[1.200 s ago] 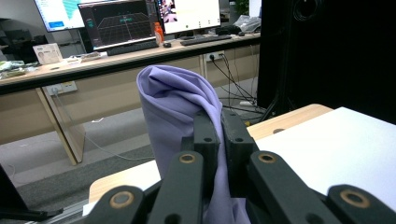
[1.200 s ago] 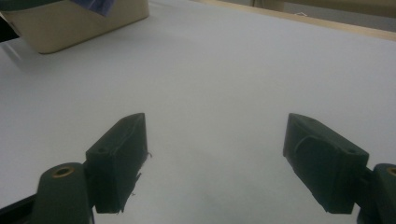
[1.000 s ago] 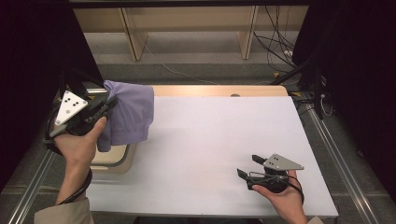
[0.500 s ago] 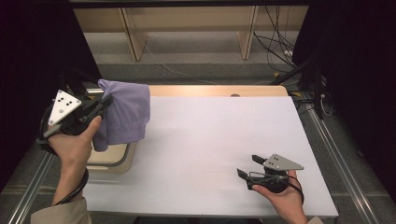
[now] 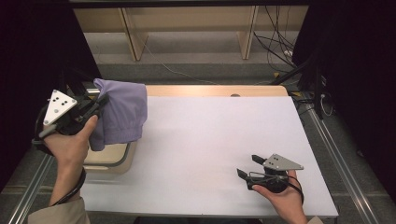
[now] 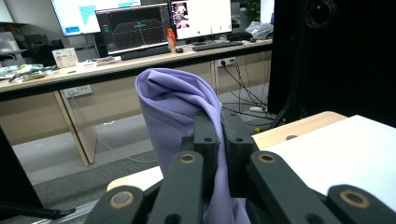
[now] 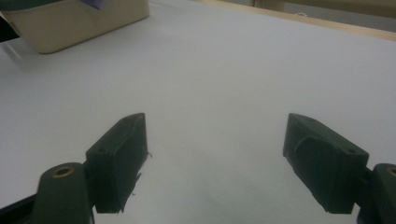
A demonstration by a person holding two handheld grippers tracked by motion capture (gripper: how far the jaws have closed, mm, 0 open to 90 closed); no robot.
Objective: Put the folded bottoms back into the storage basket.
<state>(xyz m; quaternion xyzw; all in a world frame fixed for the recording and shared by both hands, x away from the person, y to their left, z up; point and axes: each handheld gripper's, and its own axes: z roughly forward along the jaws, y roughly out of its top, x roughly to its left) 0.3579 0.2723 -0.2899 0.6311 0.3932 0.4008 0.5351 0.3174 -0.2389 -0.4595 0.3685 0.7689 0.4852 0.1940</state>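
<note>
Left gripper (image 5: 99, 103) pinched purple cloth (image 5: 120, 115), lifted above beige bin (image 5: 110, 158) at the table's left edge. Right gripper (image 5: 248, 167) rested spread on white tabletop (image 5: 210, 135). Judged step: transfer; next, spreading cloth onto the tabletop.

Lilac cloth (image 5: 120, 114), soft and creased, 1 piece; bunched at top, hanging in loose folds over beige bin (image 5: 108, 156) at left table edge.

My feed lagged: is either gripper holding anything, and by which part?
The left gripper pinches the lilac cloth by a bunched fold near its top; the right gripper is open and holds nothing.
</note>
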